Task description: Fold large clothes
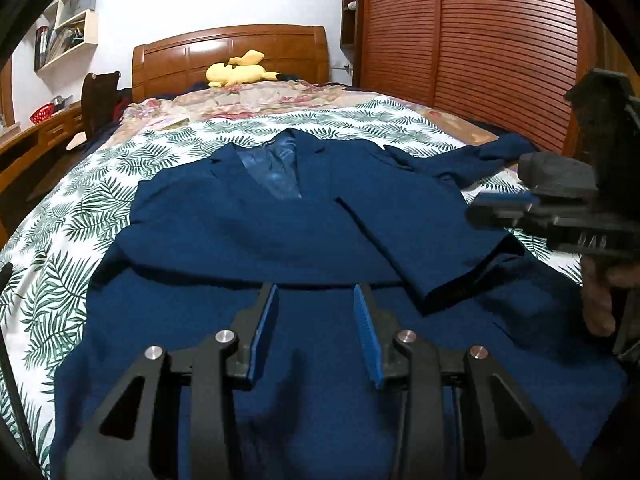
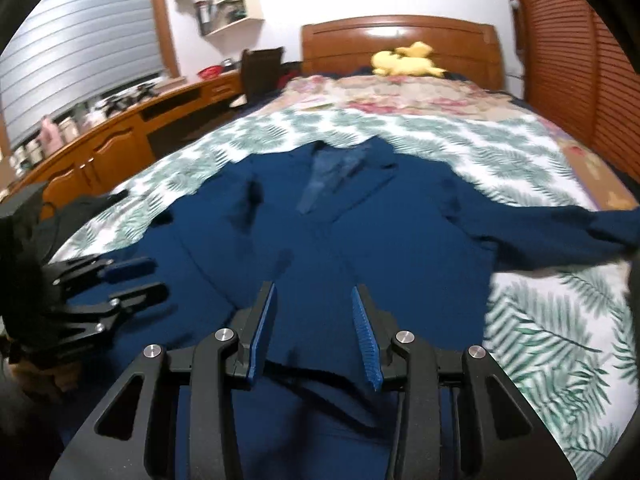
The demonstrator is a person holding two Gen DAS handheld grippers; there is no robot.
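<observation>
Left wrist view | blue jacket [image 1: 248, 224] is spread front-up on the bed [image 1: 80, 208], collar toward 12 o'clock, one sleeve folded across the chest, the other stretched toward 2 o'clock | left gripper [image 1: 316, 292] fingers are parted, nothing held | right gripper [image 2: 314, 292] fingers are parted over the cloth, nothing pinched.

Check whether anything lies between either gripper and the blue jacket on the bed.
Nothing visible does. The left gripper and right gripper both hang open directly over the blue jacket, jaws empty. The yellow plush toy sits far off by the headboard.
</observation>
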